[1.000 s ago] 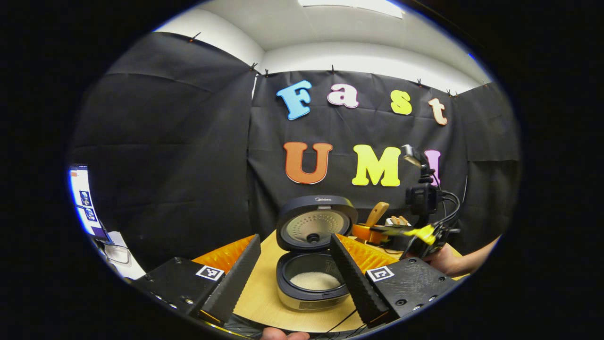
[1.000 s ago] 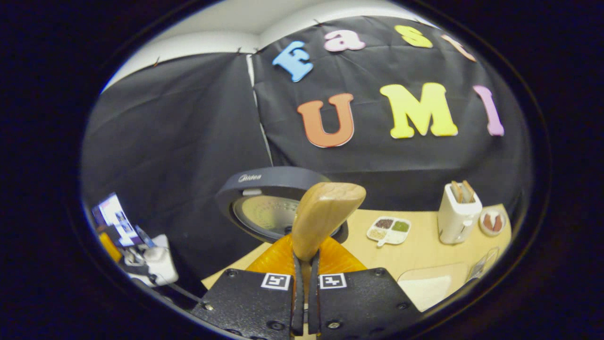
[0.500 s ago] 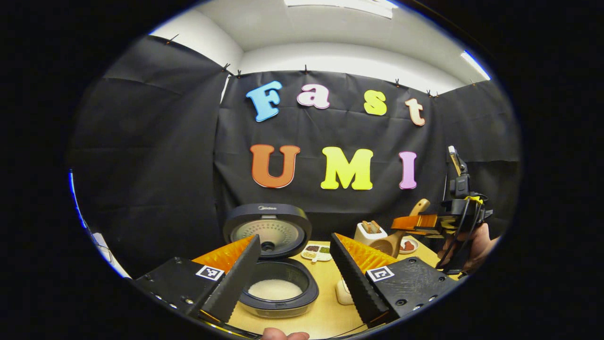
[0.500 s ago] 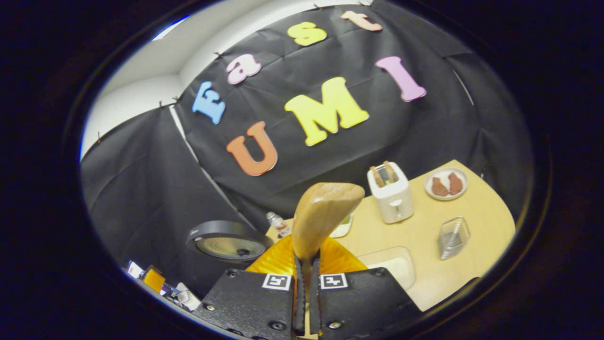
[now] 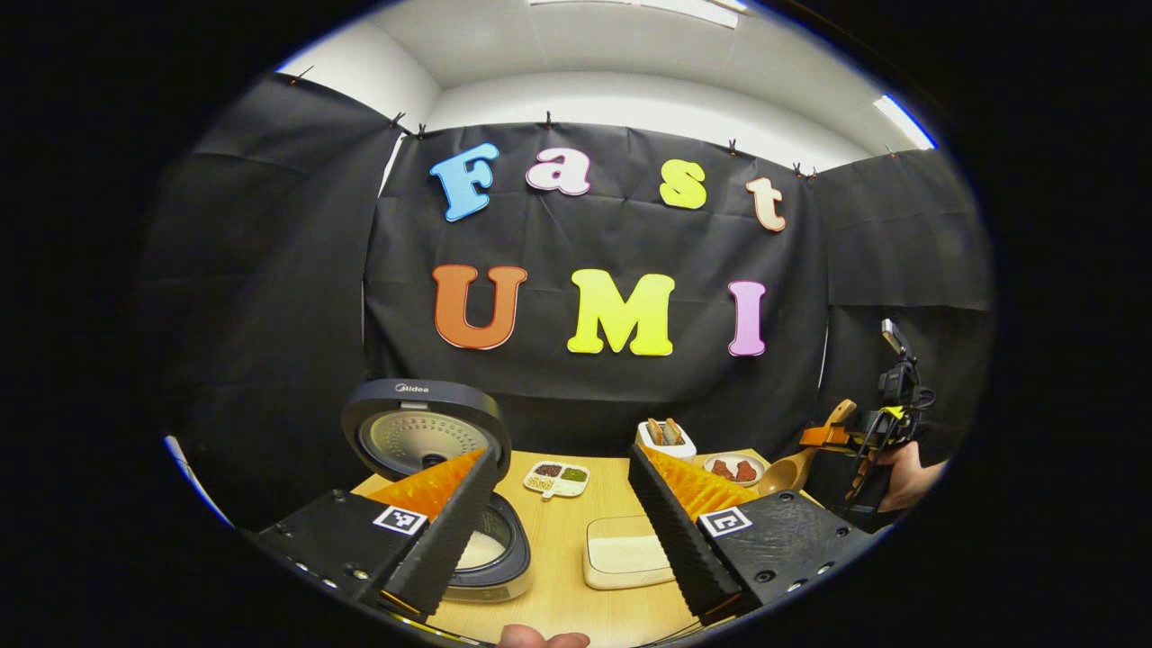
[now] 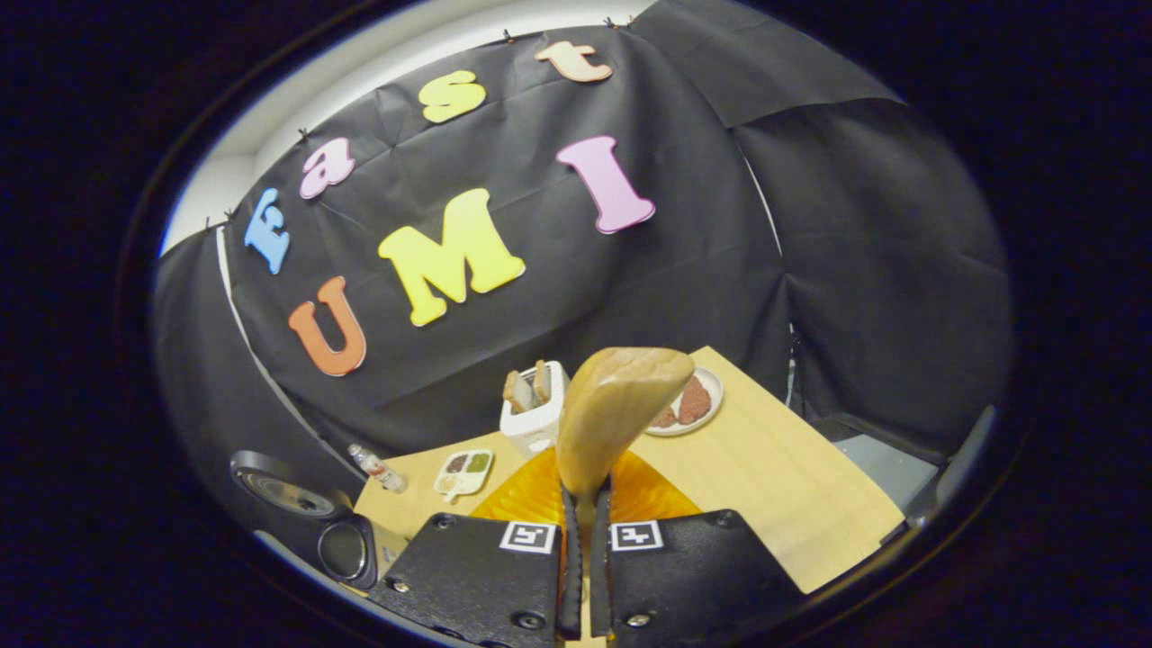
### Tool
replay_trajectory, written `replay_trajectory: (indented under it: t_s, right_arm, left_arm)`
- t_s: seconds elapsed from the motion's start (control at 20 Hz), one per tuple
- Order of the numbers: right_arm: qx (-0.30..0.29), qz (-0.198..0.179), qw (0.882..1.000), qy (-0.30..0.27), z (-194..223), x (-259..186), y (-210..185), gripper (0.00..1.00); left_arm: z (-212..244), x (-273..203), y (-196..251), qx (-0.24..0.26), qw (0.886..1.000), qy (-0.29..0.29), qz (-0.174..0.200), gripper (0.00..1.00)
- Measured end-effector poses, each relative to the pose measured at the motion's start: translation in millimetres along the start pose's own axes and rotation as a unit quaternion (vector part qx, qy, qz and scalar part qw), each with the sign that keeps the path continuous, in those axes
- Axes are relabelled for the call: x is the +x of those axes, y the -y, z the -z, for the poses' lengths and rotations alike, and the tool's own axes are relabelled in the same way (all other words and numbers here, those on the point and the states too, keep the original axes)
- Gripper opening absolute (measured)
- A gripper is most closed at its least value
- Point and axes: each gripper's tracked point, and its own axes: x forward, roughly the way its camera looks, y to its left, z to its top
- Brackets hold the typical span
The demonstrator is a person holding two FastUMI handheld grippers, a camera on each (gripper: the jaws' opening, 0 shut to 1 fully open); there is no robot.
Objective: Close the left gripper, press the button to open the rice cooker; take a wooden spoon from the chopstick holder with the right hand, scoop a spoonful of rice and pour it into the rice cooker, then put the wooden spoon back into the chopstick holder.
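Right gripper (image 6: 580, 576): your 2 fingers are pinched onto the handle of the wooden spoon (image 6: 616, 409); both press on it, with just a thin slot between them. In the left gripper view you see this same gripper (image 5: 841, 438) far off at the right edge, with your hand (image 5: 904, 477) on its grip.

Wooden spoon: in the right gripper view the handle rises straight up from between your fingers, broad end on top. In the left gripper view its bowl (image 5: 781, 474) hangs low and to the left of the gripper, above the table's right end.

Left gripper (image 5: 562, 513): your 2 fingers stand wide apart with nothing between them, held over the near edge of the table (image 5: 562, 540).

Rice cooker (image 5: 481, 549): on the table's left side, lid (image 5: 423, 436) swung up and standing open; white rice shows in the pot behind your left finger. In the right gripper view it sits at lower left (image 6: 346, 549).

Rice tray (image 5: 621, 553): a pale, shallow rectangular dish holding white rice, just right of the cooker, between your left gripper's fingers.

Condiment dish (image 5: 558, 477): a small divided dish behind the tray.

Toaster (image 6: 535, 414): white, 2 slices upright in it, at the back of the table.

Plate (image 6: 688, 405): just right of the toaster, brown pieces on it.

Bottle (image 6: 378, 468): small, lying near the cooker.
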Motion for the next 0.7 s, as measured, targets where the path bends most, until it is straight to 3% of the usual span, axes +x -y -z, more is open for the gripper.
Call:
replay_trajectory:
  t_s: [0.25, 0.7]
  right_arm:
    - [-0.018, 0.022, 0.999, -0.016, 19.6, 59.7, 38.0, 0.09]
    - [-0.04, 0.01, 0.997, -0.063, 87.4, 112.8, 55.4, 0.09]
  left_arm:
    - [4.4, -1.1, 4.3, 0.002, 1.0, -0.015, -0.024, 0.95]
    - [16.8, -7.1, -5.6, 0.006, 0.996, -0.04, -0.077, 0.95]
